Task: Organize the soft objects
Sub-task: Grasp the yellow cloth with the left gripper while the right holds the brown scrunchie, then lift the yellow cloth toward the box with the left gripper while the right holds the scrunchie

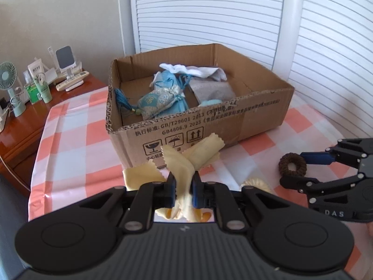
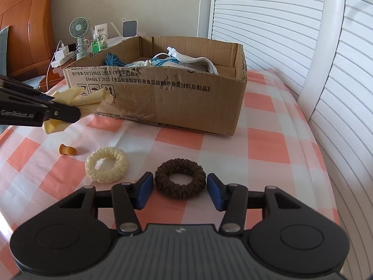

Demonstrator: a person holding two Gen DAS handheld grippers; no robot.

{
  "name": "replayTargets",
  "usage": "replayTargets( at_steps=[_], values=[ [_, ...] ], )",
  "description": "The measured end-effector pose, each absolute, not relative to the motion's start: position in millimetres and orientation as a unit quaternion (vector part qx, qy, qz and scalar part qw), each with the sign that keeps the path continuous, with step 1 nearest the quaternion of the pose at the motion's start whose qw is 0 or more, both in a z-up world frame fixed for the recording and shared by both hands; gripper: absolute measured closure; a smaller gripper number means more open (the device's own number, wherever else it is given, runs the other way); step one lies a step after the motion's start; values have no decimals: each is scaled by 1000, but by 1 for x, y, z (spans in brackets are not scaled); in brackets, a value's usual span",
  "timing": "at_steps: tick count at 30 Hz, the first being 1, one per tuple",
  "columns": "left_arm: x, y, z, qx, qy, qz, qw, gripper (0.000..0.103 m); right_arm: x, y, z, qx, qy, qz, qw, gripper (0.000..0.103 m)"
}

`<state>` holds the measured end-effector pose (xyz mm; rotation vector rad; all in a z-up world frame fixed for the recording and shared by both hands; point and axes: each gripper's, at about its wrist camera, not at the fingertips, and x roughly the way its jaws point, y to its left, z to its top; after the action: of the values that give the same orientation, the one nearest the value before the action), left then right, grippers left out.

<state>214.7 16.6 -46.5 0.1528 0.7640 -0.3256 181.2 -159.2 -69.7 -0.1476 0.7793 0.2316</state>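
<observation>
The left gripper (image 1: 183,187) is squeezed tight on a yellow cloth (image 1: 184,161), held up off the checked tablecloth (image 2: 263,149) in front of the cardboard box (image 2: 186,107). The right gripper (image 2: 180,190) is partly open around a brown scrunchie (image 2: 180,180), pads not pressing it. A cream scrunchie (image 2: 106,164) lies just beside.

The cardboard box (image 2: 177,102) is matt brown corrugated board, its front scuffed and torn. The checked cover (image 2: 268,144) looks like smooth, slightly shiny plastic sheet, creased. The yellow cloth (image 1: 179,163) is soft, with pinked edges. The brown scrunchie (image 2: 180,178) and cream scrunchie (image 2: 106,164) are ribbed, knitted fabric. The left hand-held gripper (image 1: 184,186) is matt black plastic with blue pads. The nightstand (image 1: 21,126) is glossy varnished wood.
</observation>
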Motion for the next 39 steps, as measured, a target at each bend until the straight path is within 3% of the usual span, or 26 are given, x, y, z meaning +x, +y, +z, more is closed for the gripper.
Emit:
replayTargets(
  at_steps=[7,10,13,14,15,19,27,31,39],
  values=[
    [226,25,-71,68,402,-145,901,91,181,-159,-70,-72,379,113,916,47],
    [223,24,-74,73,393,-132,907,78,181,-160,-70,-73,380,113,915,47],
    [218,21,-71,85,382,-120,912,45,180,-159,-69,-73,380,113,915,47],
    [217,21,-70,88,377,-114,915,27,180,-159,-69,-73,380,113,915,47],
    [215,21,-69,92,373,-104,918,20,180,-159,-69,-73,380,113,915,47],
    [213,25,-69,93,372,-74,921,19,180,-159,-69,-73,381,113,915,47],
    [227,43,-76,-30,422,-83,902,19,181,-159,-69,-73,380,114,915,47],
    [231,33,-75,-40,423,-106,899,21,180,-159,-69,-73,380,114,915,47],
    [229,18,-75,-5,408,-103,907,68,181,-156,-68,-78,379,118,914,47]
  ],
)
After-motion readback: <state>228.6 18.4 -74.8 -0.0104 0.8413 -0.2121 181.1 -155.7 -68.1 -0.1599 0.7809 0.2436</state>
